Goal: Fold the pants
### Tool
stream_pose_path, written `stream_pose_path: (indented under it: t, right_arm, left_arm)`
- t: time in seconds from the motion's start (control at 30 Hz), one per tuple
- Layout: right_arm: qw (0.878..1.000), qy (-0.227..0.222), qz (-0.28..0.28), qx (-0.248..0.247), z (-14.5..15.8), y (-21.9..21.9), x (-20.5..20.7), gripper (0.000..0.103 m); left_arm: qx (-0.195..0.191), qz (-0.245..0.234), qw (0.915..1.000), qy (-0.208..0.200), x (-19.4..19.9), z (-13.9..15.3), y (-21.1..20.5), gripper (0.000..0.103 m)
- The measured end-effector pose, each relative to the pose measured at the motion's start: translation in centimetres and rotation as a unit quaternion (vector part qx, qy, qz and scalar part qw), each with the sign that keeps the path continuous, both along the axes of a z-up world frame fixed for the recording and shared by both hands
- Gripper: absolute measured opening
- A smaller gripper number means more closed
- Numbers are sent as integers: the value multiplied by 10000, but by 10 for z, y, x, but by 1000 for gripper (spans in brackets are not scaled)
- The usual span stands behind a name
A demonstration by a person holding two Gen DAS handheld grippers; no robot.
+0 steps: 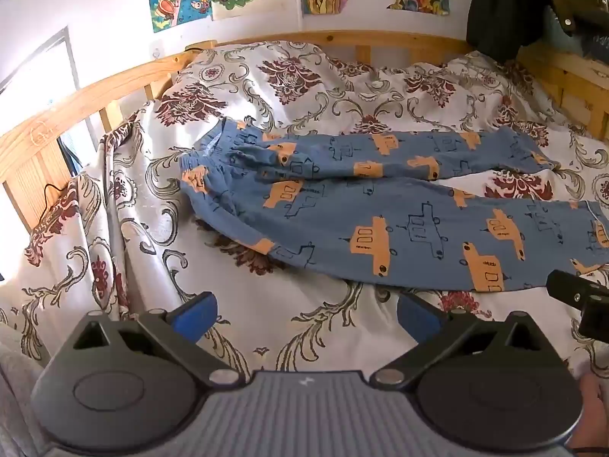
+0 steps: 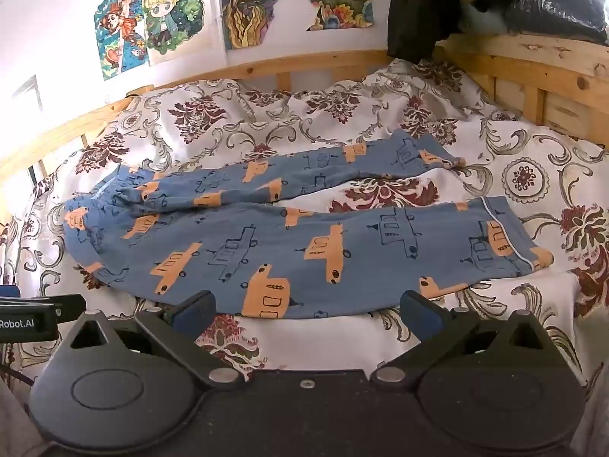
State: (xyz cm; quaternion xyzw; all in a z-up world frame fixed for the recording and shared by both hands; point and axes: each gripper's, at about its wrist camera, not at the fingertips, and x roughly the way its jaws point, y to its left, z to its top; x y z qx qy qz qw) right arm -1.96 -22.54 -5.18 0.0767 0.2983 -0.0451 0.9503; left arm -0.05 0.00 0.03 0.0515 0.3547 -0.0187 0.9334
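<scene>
**Pants laid out, no fold yet begun**

The pants (image 2: 289, 243) are seen spread lengthwise on the patterned bedcover (image 2: 304, 342), just ahead of both pairs of tongs. The waistband (image 1: 198, 160) lies ahead and to the left of the left gripper (image 1: 306, 314), while the near leg's cuff (image 2: 506, 236) lies ahead and to the right of the right gripper (image 2: 306, 310). The two legs are parted in a narrow V, with bedcover showing between them, and the far leg (image 2: 342, 167) is rumpled near the crotch.

No fold can be made out, so the task is judged to be at its very start. The first fold would probably call for one leg to be brought over the other: the near leg's edge would have to be pinched close to the waist by the left tongs and close to the cuff by the right, then lifted and carried away from the tongs onto the far leg.

Both pairs of tongs are spread wide and nothing is held. The left one hangs over bare bedcover, short of the fabric. The right one's blue fingertips (image 2: 194, 306) reach the near hem of the near leg; whether it is touched cannot be told.
</scene>
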Motion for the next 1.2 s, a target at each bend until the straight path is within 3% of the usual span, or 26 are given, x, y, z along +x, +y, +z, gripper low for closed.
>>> stream_pose_path:
  t: [1.2]
  right_arm:
    - [9999, 83, -28, 91, -4, -2, 1, 102]
  left_arm:
    - [67, 31, 10000, 58, 1, -4, 1, 103]
